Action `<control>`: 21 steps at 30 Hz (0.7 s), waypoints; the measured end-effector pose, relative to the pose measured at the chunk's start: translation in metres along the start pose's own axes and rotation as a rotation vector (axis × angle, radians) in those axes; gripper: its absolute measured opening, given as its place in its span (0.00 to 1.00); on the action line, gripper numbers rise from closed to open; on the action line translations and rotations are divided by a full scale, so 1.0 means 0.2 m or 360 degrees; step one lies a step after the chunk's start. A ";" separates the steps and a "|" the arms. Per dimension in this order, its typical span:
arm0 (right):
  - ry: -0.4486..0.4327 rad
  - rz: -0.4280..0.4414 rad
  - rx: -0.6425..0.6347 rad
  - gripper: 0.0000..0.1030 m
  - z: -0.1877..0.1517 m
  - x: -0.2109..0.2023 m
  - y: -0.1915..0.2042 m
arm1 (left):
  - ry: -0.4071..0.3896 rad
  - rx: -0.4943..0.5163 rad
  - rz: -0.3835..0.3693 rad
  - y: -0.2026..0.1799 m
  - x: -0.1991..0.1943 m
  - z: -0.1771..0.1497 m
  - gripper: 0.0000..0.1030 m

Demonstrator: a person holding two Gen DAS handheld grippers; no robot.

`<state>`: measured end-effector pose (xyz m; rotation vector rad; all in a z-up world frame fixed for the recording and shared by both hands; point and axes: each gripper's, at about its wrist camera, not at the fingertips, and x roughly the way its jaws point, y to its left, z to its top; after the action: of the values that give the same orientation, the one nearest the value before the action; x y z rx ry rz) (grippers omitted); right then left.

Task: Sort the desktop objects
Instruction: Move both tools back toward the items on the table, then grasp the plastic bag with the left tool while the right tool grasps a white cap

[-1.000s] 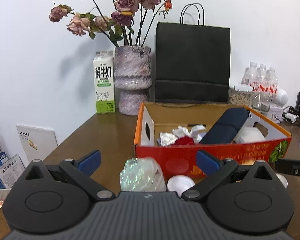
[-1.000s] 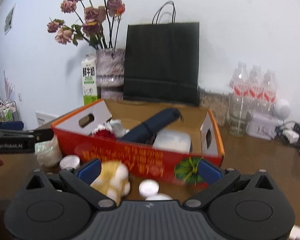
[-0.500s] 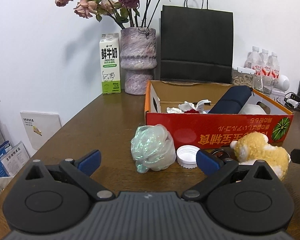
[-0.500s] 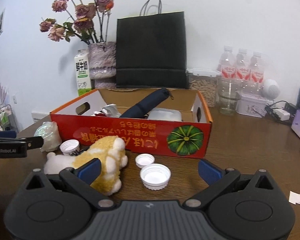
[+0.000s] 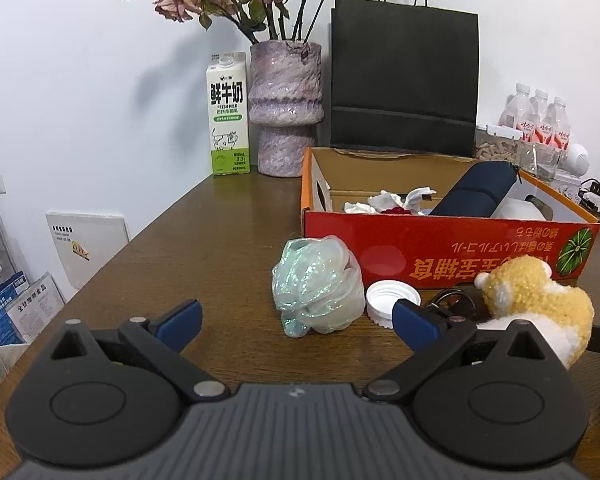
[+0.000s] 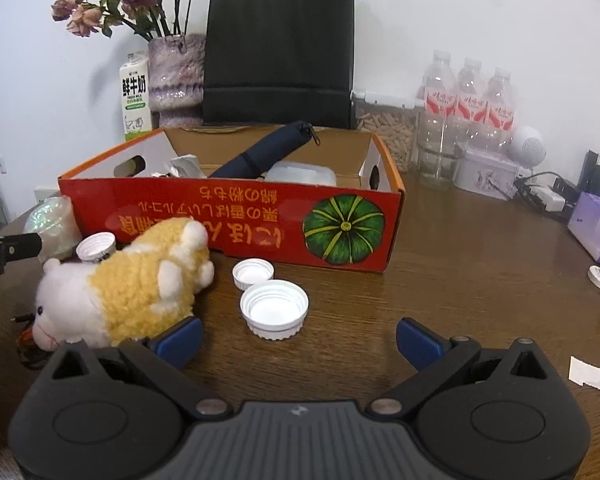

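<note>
A red cardboard box (image 5: 452,246) (image 6: 236,216) holds a navy pouch (image 5: 476,194) (image 6: 266,154), crumpled paper and a white container. In front of it on the brown table lie a shiny crumpled plastic bag (image 5: 318,286) (image 6: 54,224), a yellow-and-white plush toy (image 5: 536,306) (image 6: 128,284) and white lids (image 5: 388,300) (image 6: 274,310) (image 6: 253,273). My left gripper (image 5: 296,322) is open just short of the bag. My right gripper (image 6: 298,340) is open just short of the larger lid, with its left finger beside the plush toy.
At the back stand a milk carton (image 5: 228,114), a vase of dried roses (image 5: 286,108), a black paper bag (image 5: 404,80) and water bottles (image 6: 466,110). A purple tissue pack (image 6: 598,228), cables and a small white lid (image 6: 599,277) lie at the right. The table's left edge drops off.
Both grippers have pulled back and lowered from the box. The plush toy, bag and lids have come fully into view. Both stay open.
</note>
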<state>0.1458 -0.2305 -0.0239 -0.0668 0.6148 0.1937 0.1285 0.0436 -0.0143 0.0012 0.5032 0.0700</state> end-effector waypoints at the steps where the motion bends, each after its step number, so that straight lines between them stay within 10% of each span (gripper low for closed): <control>1: 0.0013 -0.0002 0.0005 1.00 0.00 0.01 0.00 | 0.0012 -0.0005 0.0001 0.00 0.01 0.00 1.00; 21: 0.0133 0.0027 0.0032 1.00 0.07 0.16 -0.02 | 0.0074 -0.0023 -0.0043 0.03 0.18 0.06 0.99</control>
<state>0.1797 -0.2281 -0.0316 -0.0508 0.7008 0.2018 0.1659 0.0522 -0.0205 -0.0213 0.5488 0.0470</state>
